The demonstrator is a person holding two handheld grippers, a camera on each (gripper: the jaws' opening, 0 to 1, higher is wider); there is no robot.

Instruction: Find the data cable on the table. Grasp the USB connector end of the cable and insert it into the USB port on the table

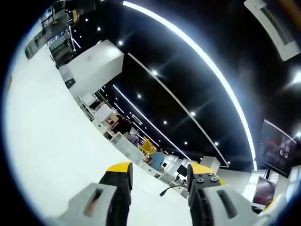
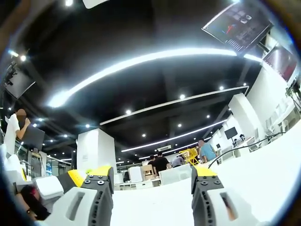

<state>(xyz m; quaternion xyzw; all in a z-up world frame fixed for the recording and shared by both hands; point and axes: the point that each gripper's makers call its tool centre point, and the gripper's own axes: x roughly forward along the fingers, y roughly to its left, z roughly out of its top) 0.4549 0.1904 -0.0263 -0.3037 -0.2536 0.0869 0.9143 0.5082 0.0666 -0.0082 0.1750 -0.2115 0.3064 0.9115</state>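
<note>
Left gripper (image 1: 160,168) and right gripper (image 2: 153,172), each with jaws parted and holding nothing, were poised over the white table (image 1: 47,141). The black data cable (image 1: 168,188) sat on the table just beyond the left gripper's jaws. Farther off, people (image 2: 160,162) stood beside a white pillar (image 2: 96,150) under ceiling light strips (image 2: 141,61).

A thin dark data cable (image 1: 164,190) lies on the white table (image 1: 56,141). In the left gripper view, its thicker dark end rests on the surface and the cord arches up and away. In the right gripper view, the cable (image 2: 235,149) runs as a long, gently curved line across the tabletop. Its connector is too small to make out.
</note>
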